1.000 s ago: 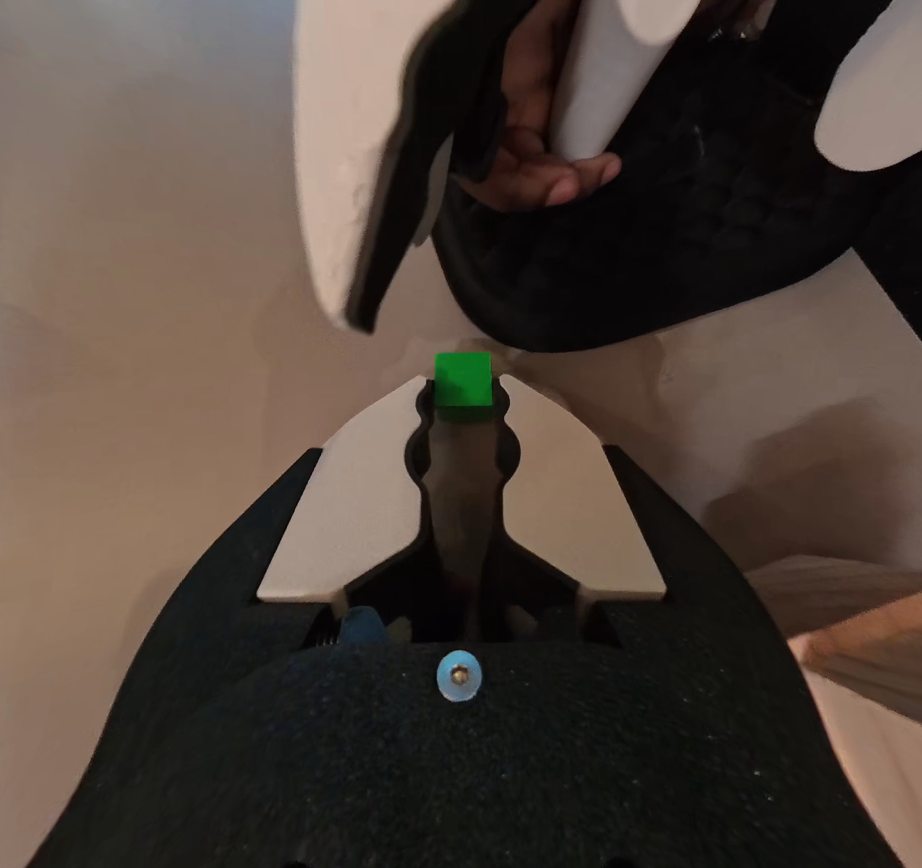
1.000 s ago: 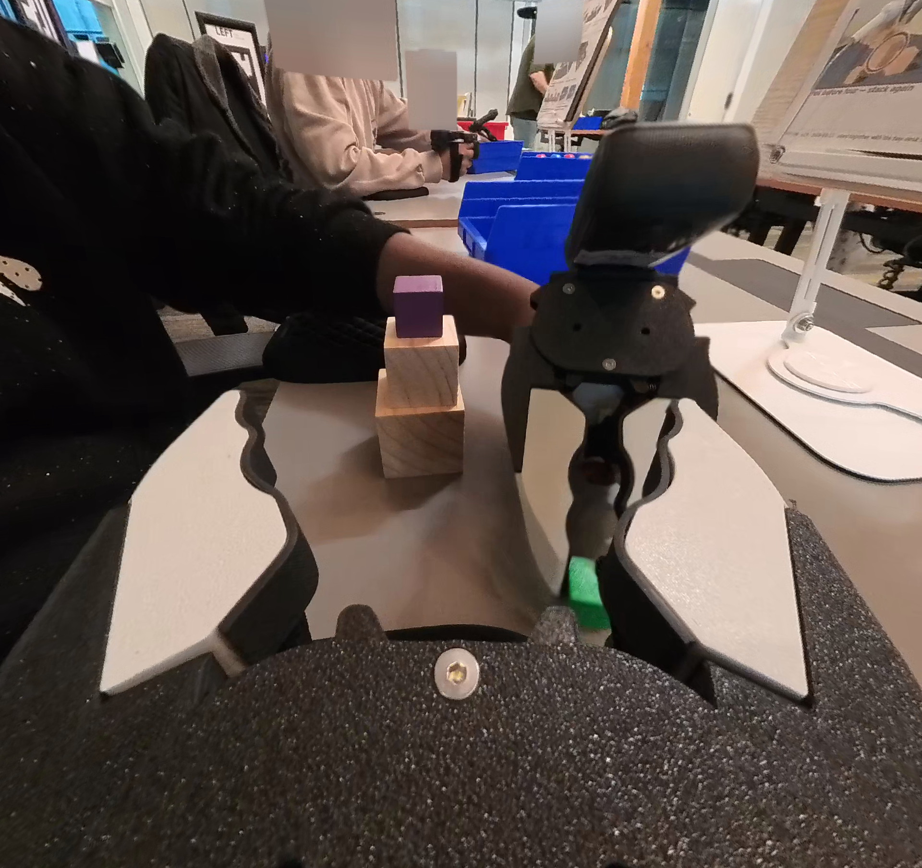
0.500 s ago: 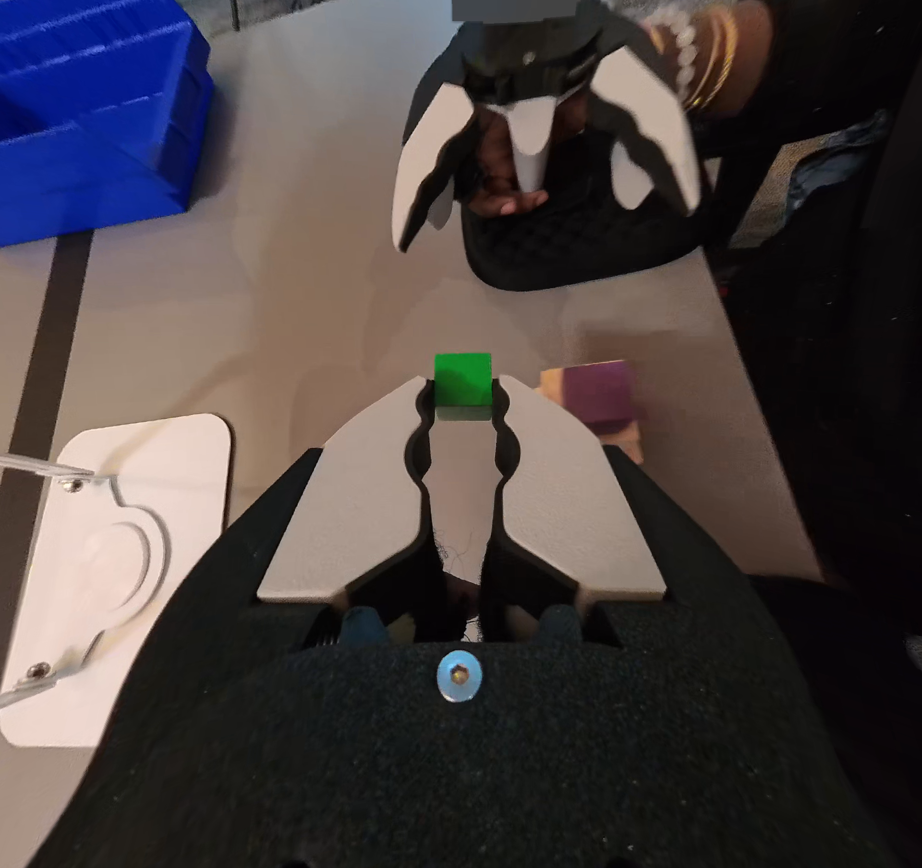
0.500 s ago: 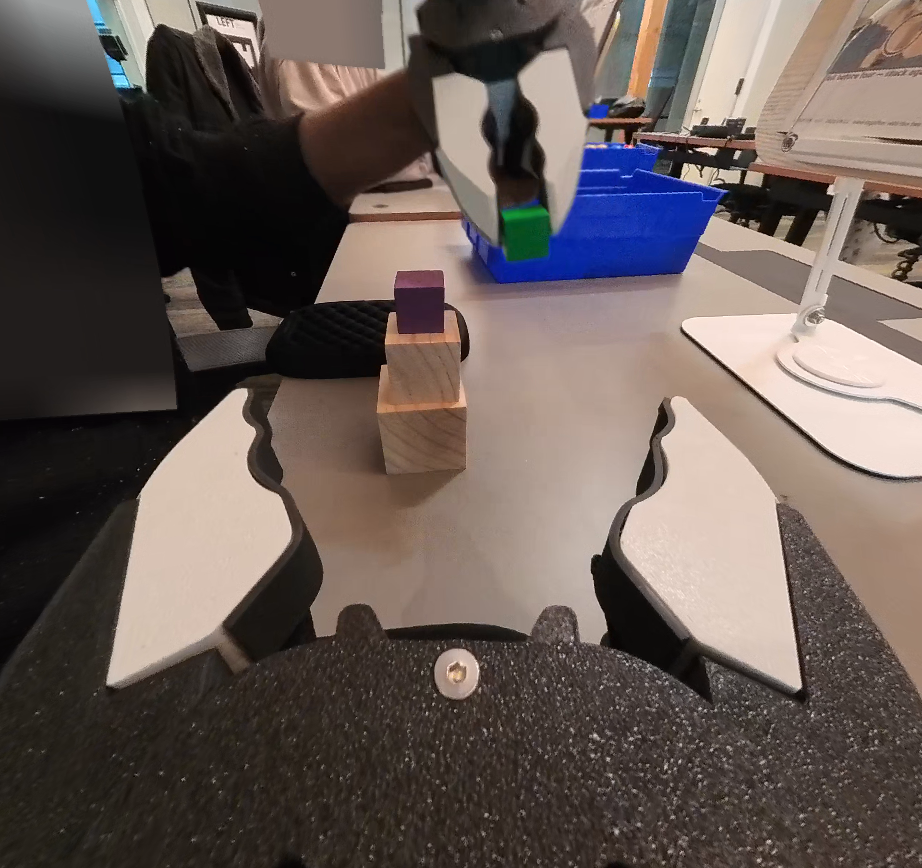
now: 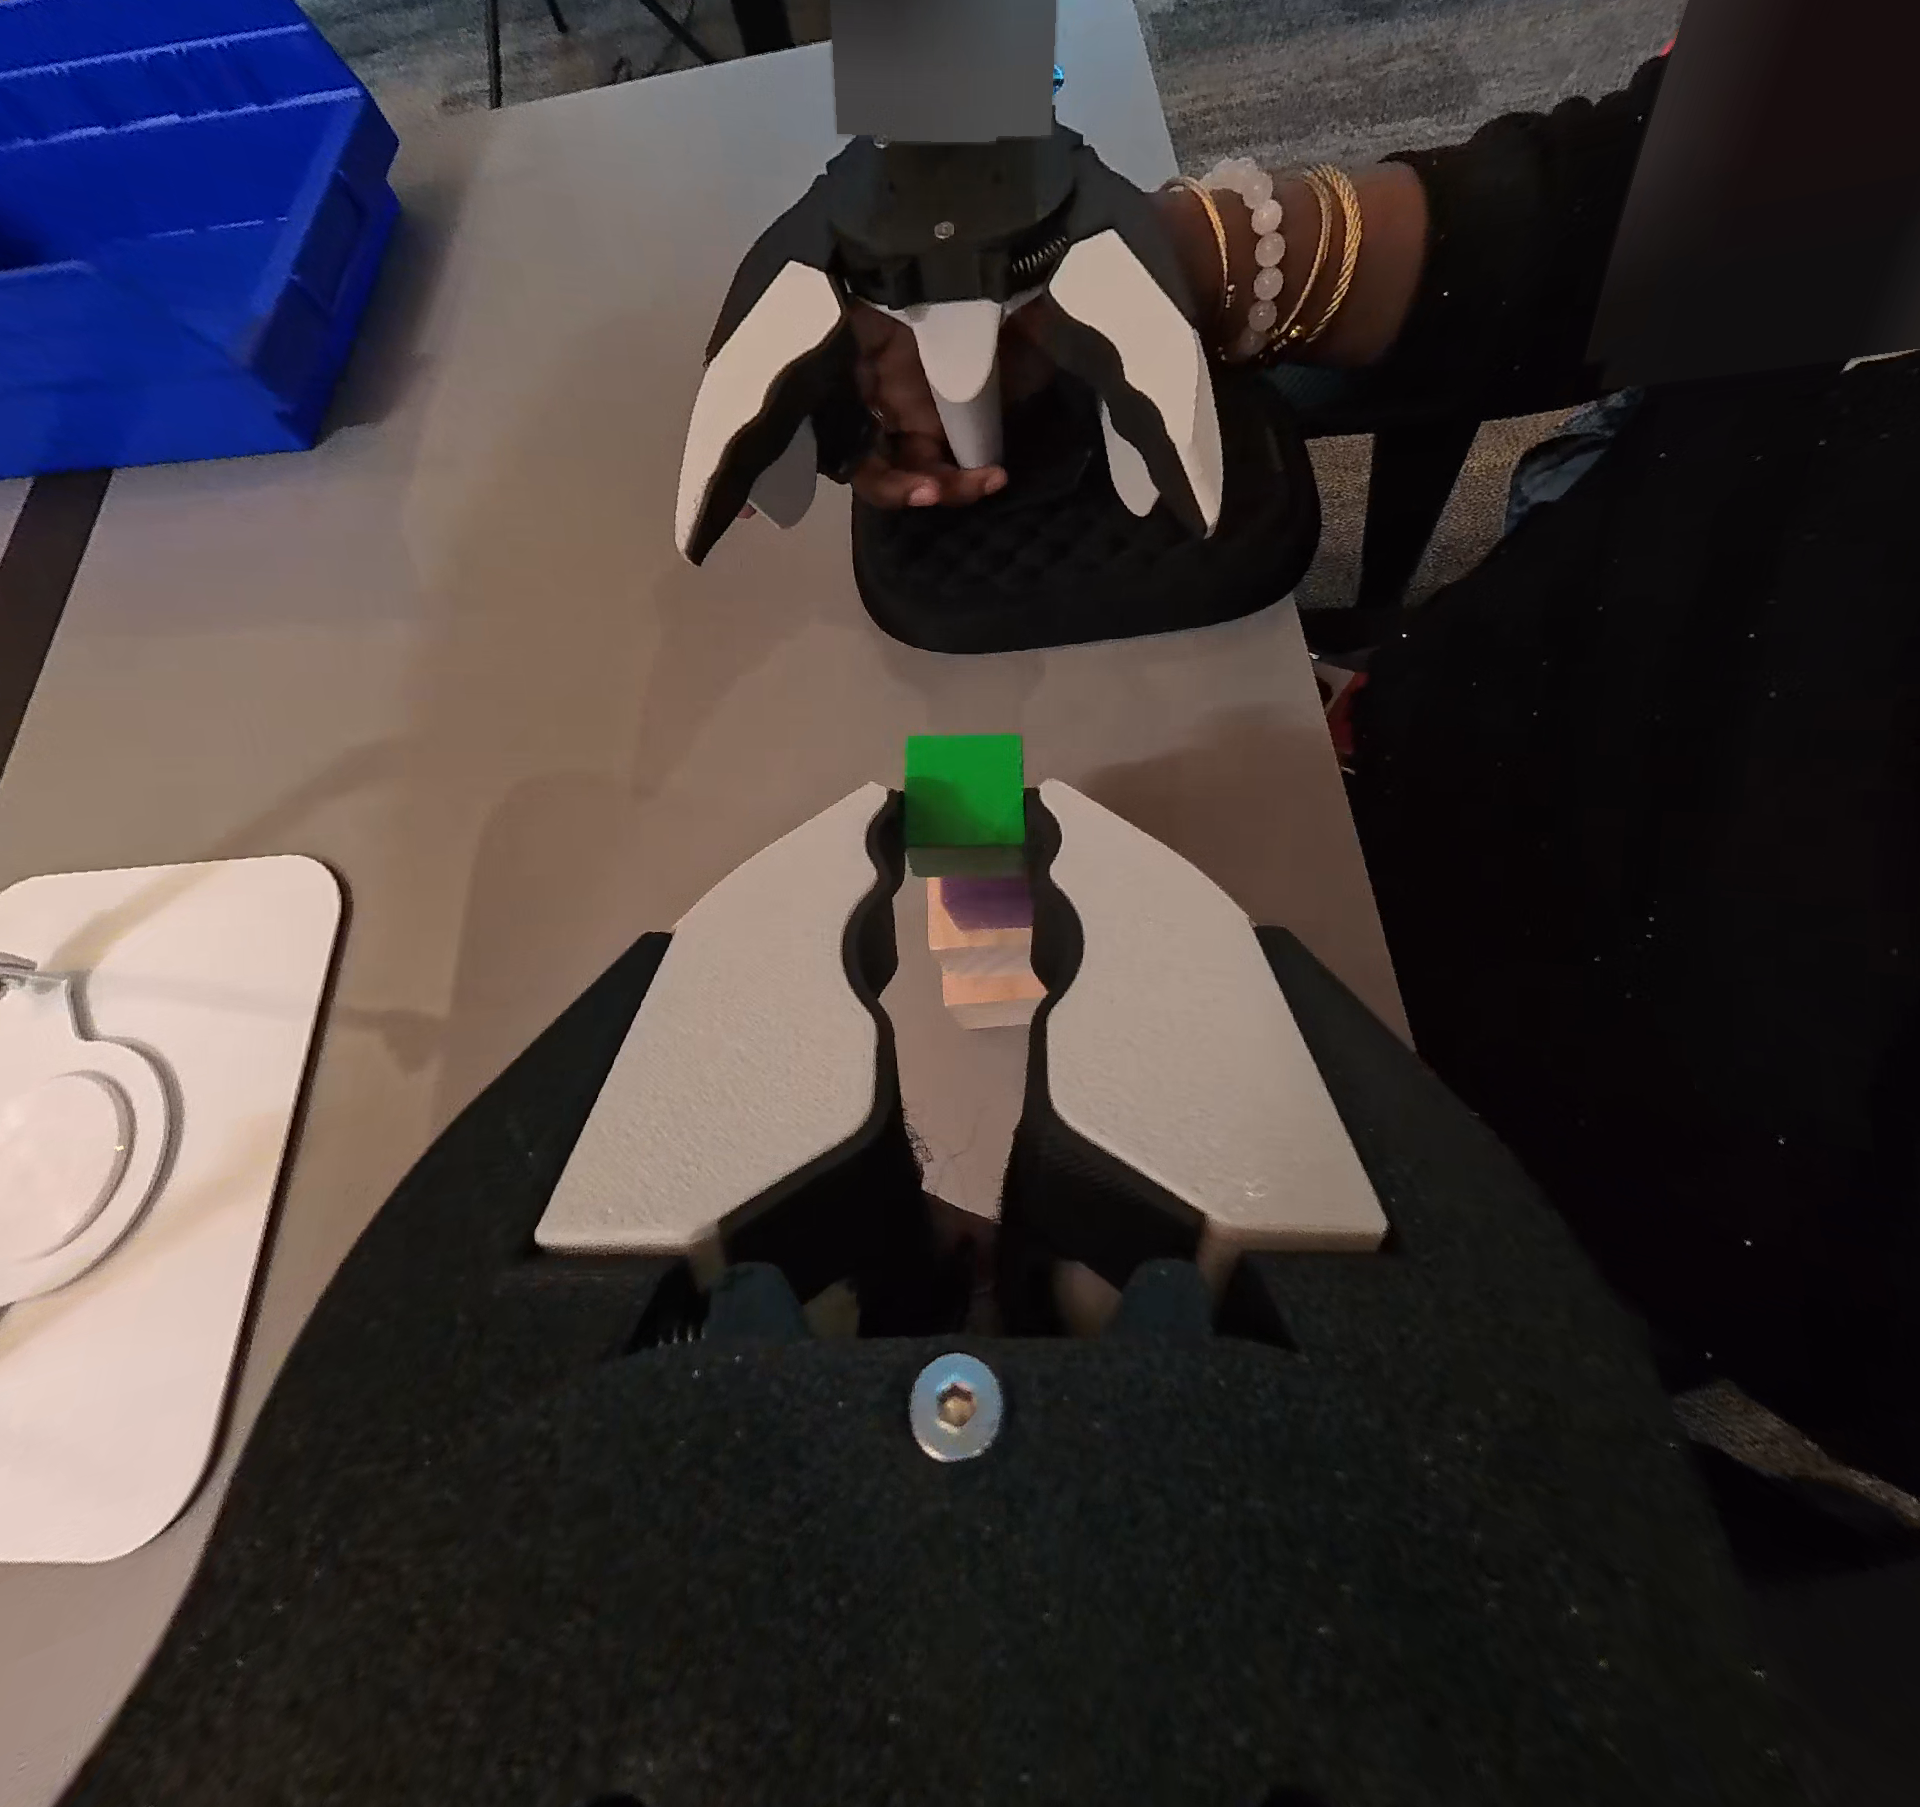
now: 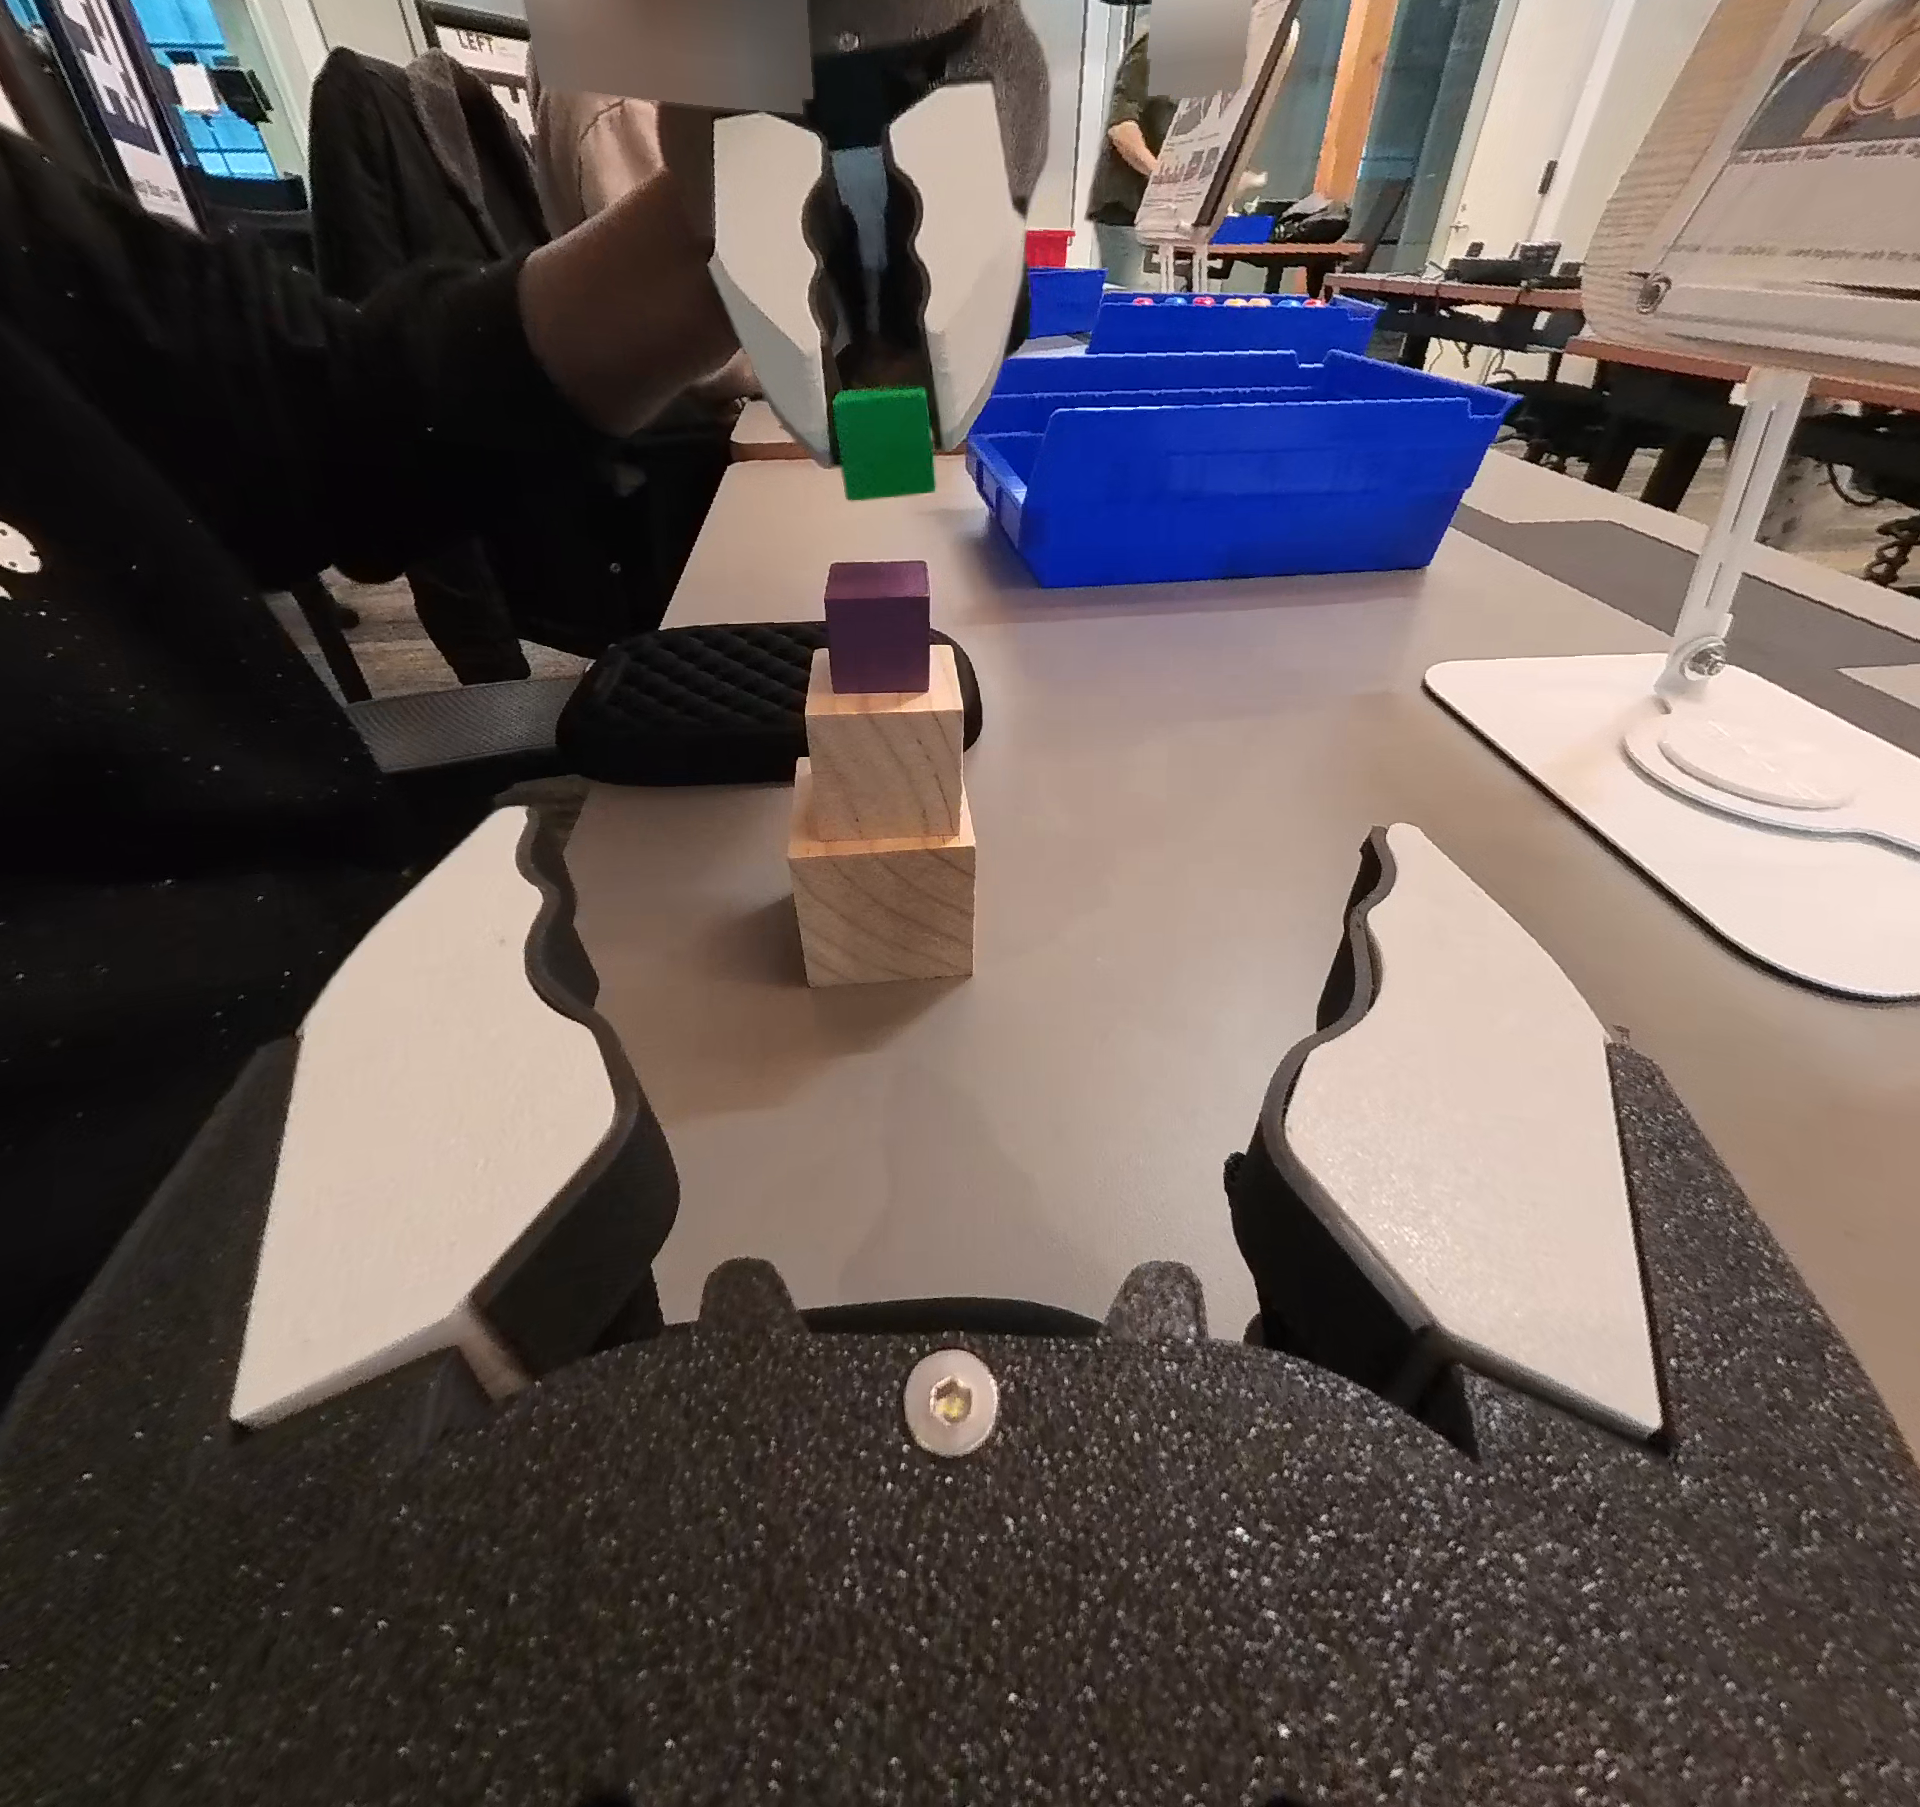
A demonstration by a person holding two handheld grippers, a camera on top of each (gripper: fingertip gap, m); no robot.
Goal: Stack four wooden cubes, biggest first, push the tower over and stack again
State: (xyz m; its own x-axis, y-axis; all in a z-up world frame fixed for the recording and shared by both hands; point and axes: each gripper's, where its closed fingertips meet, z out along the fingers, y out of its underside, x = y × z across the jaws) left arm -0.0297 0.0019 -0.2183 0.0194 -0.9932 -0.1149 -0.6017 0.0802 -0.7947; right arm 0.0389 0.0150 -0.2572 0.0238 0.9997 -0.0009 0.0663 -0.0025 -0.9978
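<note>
Left gripper [image 6: 883, 407] pinches a green cube [image 6: 883, 443] above the purple-topped wooden stack [image 6: 881, 791]; right gripper [image 6: 966, 926] gapes bare; blue bin [image 6: 1226, 500] at two o'clock, contents hidden.

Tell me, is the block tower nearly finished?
Nearly, it seems. Done: a purple cube sits on a smaller wooden cube, which sits on a bigger wooden cube on the table. In hand: the left gripper pinches a green cube in the air right above the purple one, not touching it. Left: setting it down and letting go. The right gripper is open and holds nothing.
</note>
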